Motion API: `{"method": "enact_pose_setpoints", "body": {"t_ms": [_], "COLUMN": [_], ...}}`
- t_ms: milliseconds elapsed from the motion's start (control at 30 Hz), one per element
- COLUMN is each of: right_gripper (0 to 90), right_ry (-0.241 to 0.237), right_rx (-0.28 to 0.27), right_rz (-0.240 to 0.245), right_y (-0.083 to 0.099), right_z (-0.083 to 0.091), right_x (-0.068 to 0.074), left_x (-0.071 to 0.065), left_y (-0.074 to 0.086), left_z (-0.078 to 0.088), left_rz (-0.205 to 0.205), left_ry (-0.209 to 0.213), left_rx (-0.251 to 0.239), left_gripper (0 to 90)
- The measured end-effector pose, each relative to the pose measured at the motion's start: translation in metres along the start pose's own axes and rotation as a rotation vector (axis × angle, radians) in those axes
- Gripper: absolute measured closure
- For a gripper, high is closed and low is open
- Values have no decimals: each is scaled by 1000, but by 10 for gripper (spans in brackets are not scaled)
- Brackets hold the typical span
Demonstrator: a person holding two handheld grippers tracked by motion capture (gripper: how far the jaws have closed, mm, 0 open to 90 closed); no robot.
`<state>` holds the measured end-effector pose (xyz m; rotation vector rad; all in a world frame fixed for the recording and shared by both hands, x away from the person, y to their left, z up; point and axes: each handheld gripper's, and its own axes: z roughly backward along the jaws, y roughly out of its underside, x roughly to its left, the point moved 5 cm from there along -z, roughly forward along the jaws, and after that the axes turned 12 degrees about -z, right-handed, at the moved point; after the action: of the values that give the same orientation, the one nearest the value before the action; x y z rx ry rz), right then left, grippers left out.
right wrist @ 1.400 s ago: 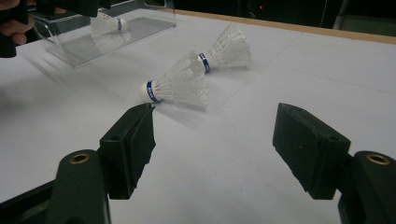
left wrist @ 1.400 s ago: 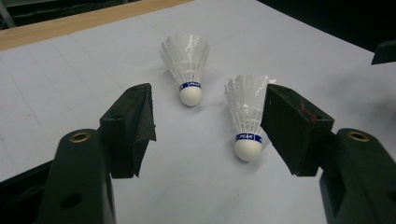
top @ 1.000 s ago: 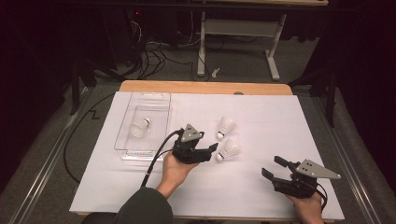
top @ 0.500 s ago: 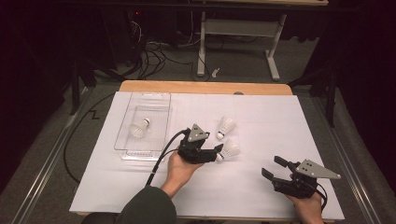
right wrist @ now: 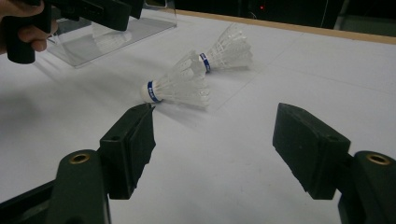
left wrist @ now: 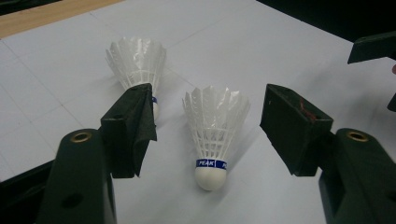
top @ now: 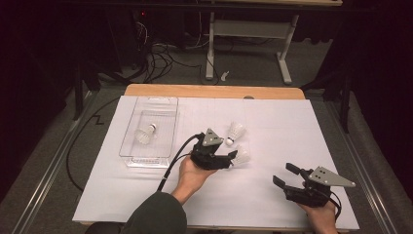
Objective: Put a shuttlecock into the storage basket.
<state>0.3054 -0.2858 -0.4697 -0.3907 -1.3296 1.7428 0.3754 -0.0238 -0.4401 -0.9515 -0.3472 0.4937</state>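
The white table cover (top: 272,126) spans the high view, with a strip of bare wood at its far edge. On its left half sits one clear plastic tray (top: 165,105), long side running near to far, and that view alone shows a shuttlecock (top: 145,133) lying inside it. The right gripper view catches just a corner of the tray (right wrist: 154,25) and a blurred white shape behind its wall.

Two grippers are at work. The left gripper (top: 229,159) is held near the middle of the cover, jaws pointing right at the nearest loose shuttlecock (top: 241,155). The left gripper view makes plain what the high view blurs: the jaws stand wide apart, one on each side of that shuttlecock (left wrist: 213,135), neither touching it. It lies with its cork toward the camera, a blue band above the cork.

The right gripper (top: 287,176) is at the near right, well apart from everything, its jaws likewise spread and holding nothing.

Shuttlecocks number three: one in the tray, two loose on the cover. The second loose shuttlecock (top: 235,131) lies just beyond the first, farther from the person. The right gripper view shows these two (right wrist: 180,86) (right wrist: 229,50) lying nearly in line, skirt against cork.
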Motion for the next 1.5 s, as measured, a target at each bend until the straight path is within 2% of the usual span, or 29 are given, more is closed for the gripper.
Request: {"method": "enact_pose_setpoints", "body": {"t_ms": [300,567,1500], "right_gripper": [297,298,298], "right_ry": [-1,-1,-3], "right_rx": [0,0,0], "right_rz": [1,2,3], "right_y": [0,0,0], "right_z": [0,0,0], "right_x": [0,0,0], "left_x": [0,1,1], "left_y": [-4,-5,-7], "left_z": [-5,-10,-32], "left_rz": [1,5,-8], "left_ry": [21,39,123], "left_rx": [41,96,323], "left_gripper": [371,377,396]}}
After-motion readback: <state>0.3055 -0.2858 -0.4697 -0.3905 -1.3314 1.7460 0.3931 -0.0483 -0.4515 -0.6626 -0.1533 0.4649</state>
